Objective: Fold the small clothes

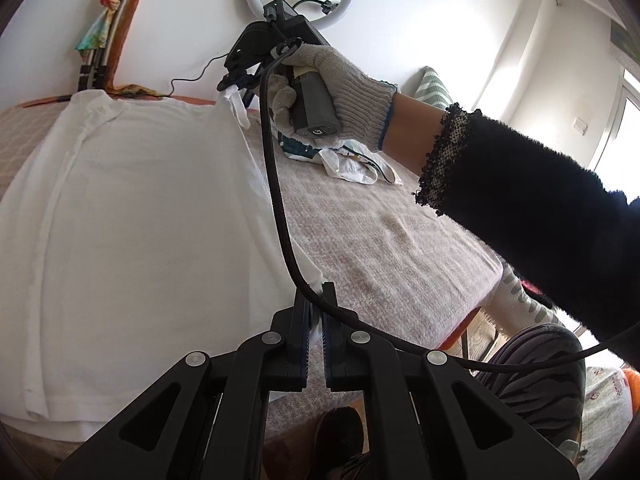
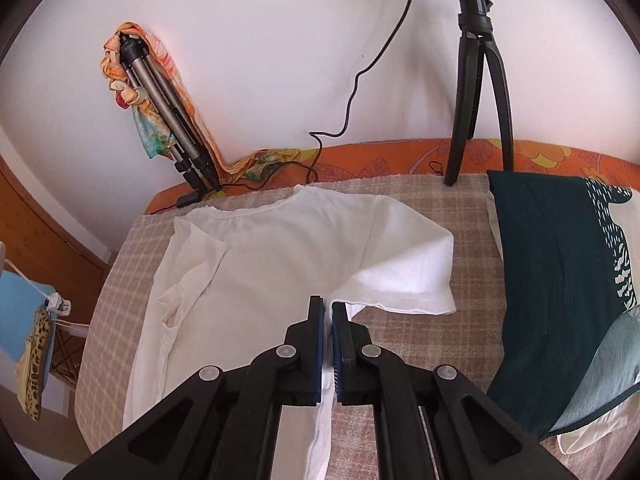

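Observation:
A white T-shirt (image 1: 132,208) lies spread on a checked beige blanket (image 1: 384,248). My left gripper (image 1: 316,300) is shut on the shirt's near side edge, and white cloth shows between its pads. In the left wrist view a gloved hand holds my right gripper (image 1: 234,94) at the shirt's far edge, pinching white fabric. In the right wrist view my right gripper (image 2: 327,312) is shut on the T-shirt (image 2: 260,272) under the right sleeve (image 2: 412,268), and the fabric is drawn up into a ridge there.
A folded dark green garment (image 2: 560,280) lies on the blanket's right side. A black tripod (image 2: 478,80) stands at the back, and a folded tripod wrapped in a scarf (image 2: 160,112) leans on the wall. A cable (image 1: 280,200) hangs across the left wrist view. Crumpled clothes (image 1: 352,164) lie beyond.

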Available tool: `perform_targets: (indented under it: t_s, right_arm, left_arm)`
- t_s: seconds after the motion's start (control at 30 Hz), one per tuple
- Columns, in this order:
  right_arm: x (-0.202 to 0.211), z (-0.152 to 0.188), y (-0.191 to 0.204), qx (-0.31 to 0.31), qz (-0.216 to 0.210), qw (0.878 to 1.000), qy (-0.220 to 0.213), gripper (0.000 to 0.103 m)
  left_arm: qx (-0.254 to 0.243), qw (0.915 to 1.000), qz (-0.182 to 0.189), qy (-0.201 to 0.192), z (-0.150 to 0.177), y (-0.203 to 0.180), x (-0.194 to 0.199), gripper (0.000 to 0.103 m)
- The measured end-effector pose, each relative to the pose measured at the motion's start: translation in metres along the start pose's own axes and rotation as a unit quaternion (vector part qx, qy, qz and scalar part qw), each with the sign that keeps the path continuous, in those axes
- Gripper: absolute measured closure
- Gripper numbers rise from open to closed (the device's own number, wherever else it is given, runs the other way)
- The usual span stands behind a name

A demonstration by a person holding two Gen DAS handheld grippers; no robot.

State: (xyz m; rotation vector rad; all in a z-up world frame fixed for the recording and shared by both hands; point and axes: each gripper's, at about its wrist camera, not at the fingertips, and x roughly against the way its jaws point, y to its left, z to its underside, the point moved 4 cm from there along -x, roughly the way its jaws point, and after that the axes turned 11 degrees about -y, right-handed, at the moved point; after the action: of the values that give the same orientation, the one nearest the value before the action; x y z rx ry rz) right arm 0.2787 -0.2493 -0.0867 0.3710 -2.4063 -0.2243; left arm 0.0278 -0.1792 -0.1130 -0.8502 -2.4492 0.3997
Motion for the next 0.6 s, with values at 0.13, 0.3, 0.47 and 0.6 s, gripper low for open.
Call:
perform_targets:
  t_s: [0.13,0.3,0.47,0.6]
  right_arm:
    - [-0.008,-0.003,0.034,0.041,0.009,0.999,0.004,0.102]
    - [-0.028,0.002,0.072,0.078,0.012,0.997,0.016,0.102]
    - [-0.053,0.009,0.103,0.109,0.015,0.993,0.030,0.102]
    - [-0.070,0.019,0.118,0.129,0.019,0.991,0.044,0.102]
  left_arm:
    - [0.019,0.9997,-0.010,-0.009,0.000,0.016,0.010,0.099]
    - [0.037,0.9988,-0.027,-0.018,0.000,0.037,0.024,0.099]
    - [0.051,0.9976,-0.043,-0.016,0.004,0.056,0.032,0.099]
    - [0.058,0.9967,-0.054,-0.015,0.006,0.069,0.037,0.099]
